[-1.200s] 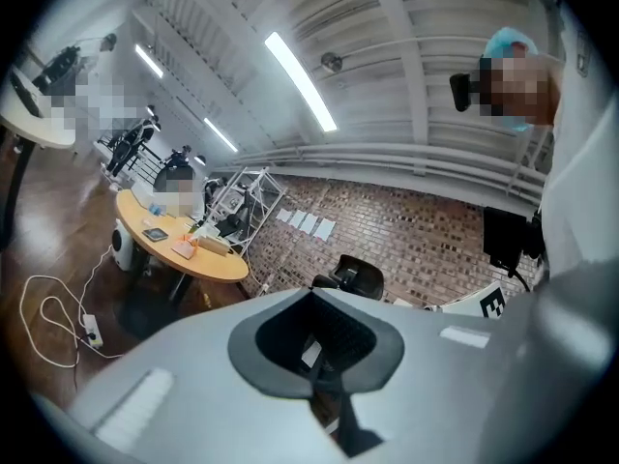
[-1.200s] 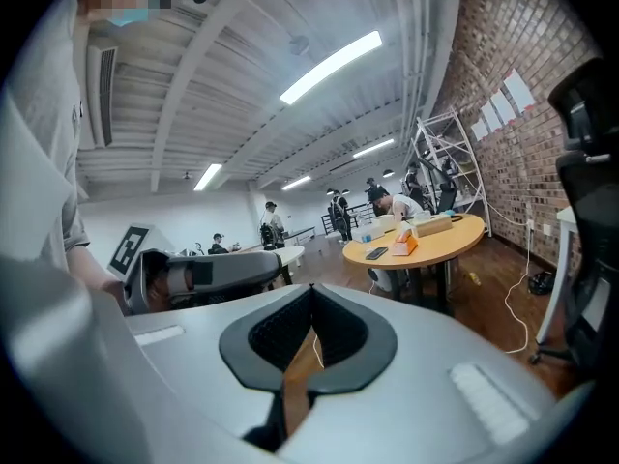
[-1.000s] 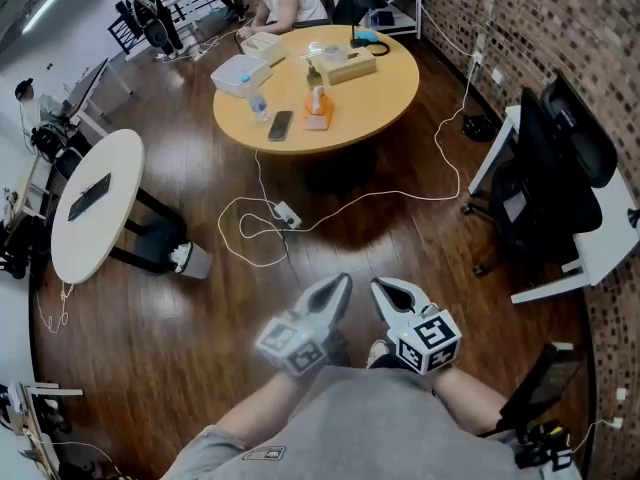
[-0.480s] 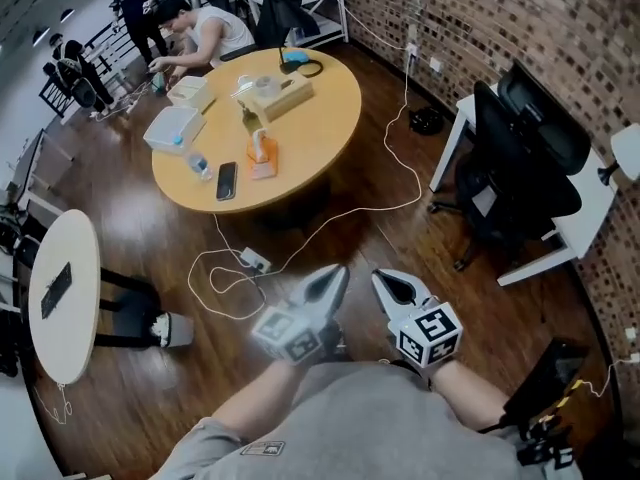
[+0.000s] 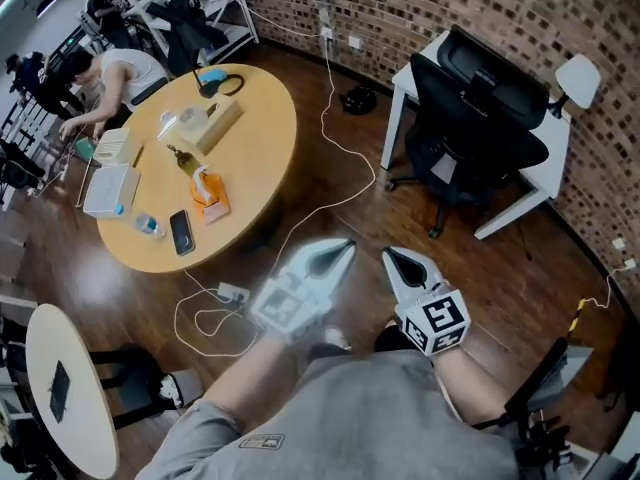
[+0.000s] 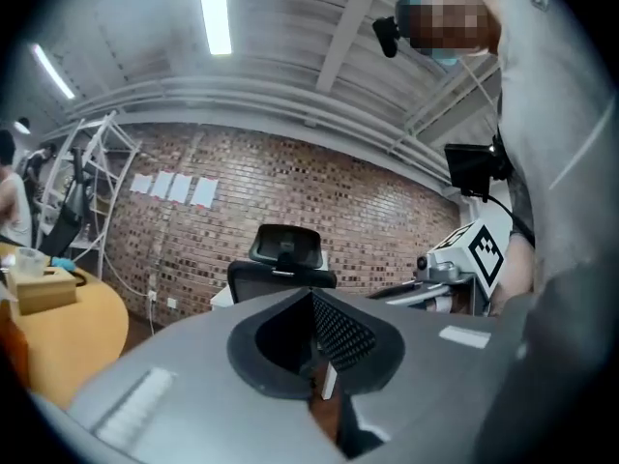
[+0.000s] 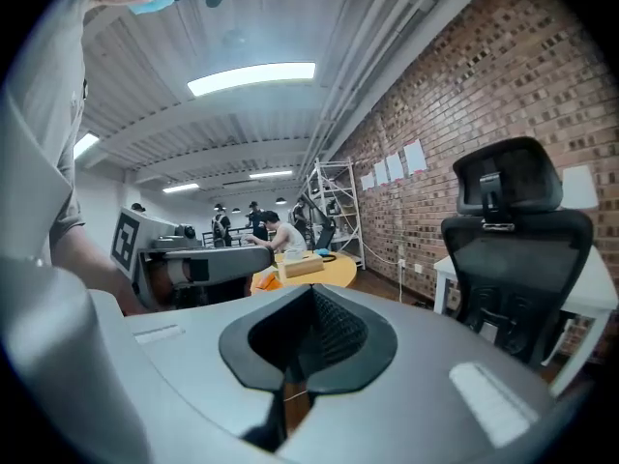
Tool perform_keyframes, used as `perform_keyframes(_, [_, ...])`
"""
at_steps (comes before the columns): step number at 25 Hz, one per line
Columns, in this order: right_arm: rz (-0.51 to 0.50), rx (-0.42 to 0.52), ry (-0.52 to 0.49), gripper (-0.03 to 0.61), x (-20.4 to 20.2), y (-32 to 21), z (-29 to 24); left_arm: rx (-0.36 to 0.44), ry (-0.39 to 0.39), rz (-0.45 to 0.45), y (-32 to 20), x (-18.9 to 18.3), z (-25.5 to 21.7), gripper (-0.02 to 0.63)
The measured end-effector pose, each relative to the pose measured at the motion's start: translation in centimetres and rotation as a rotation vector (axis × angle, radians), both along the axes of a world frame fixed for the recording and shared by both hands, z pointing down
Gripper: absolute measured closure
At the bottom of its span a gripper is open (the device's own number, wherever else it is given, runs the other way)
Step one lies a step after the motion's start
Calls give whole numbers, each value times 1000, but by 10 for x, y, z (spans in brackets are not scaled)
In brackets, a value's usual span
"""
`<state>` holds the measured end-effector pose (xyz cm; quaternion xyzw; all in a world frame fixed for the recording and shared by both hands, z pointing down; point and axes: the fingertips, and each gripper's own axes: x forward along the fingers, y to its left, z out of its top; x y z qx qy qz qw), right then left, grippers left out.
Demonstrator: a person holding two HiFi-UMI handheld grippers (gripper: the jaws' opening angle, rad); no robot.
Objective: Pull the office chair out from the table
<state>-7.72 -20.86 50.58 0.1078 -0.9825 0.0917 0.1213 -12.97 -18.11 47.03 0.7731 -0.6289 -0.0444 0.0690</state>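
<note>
- The office chair (image 5: 478, 118), black with a tall back and a headrest, stands pushed in at the white desk (image 5: 548, 168), its back turned to the room.
- Behind the chair, past the white desk, runs the brick wall (image 5: 400, 8).
- The left claw (image 5: 343, 248) is held out well short of the chair, touching nothing. Its jaws are pressed together and nothing is between them.
- The right claw (image 5: 390, 256) hangs just beside the left one, on the side nearer the chair, and is also well apart from it. Its jaws are closed tight too, and they are empty.
- Both claws point roughly towards the chair from the chest of the person carrying them.
- To the chair's left, across a stretch of dark wood floor, stands a round wooden desk (image 5: 262, 158). It carries a phone (image 5: 182, 232), an orange object (image 5: 210, 194) and some boxes.
- A white cable (image 5: 345, 180) trails over the floor between the chair and the round desk.
- A person (image 5: 112, 76) leans over the side of the round desk farthest from the chair.
</note>
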Motion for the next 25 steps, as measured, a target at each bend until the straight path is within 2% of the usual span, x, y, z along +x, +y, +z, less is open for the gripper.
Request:
perform_keyframes(5, [78, 44, -6, 567, 10, -42, -6, -4, -48, 144, -46, 14, 2, 612])
perform_keyframes(8, [112, 85, -15, 567, 17, -76, -11, 6, -138, 243, -83, 25, 0, 612])
perform_keyframes(10, [144, 98, -23, 568, 25, -105, -13, 34, -186, 308, -114, 37, -11, 612])
perform_keyframes(14, [165, 158, -39, 567, 35, -166, -32, 100, -225, 394, -178, 51, -42, 612])
perform_keyframes(17, [170, 231, -57, 568, 39, -215, -64, 145, -219, 426, -230, 55, -74, 612])
perform_keyframes(20, [222, 304, -73, 568, 46, -264, -103, 202, -204, 487, -281, 61, -109, 612])
perform_keyframes(25, [308, 391, -51, 566, 39, -318, -146, 247, -221, 591, -333, 51, -143, 612])
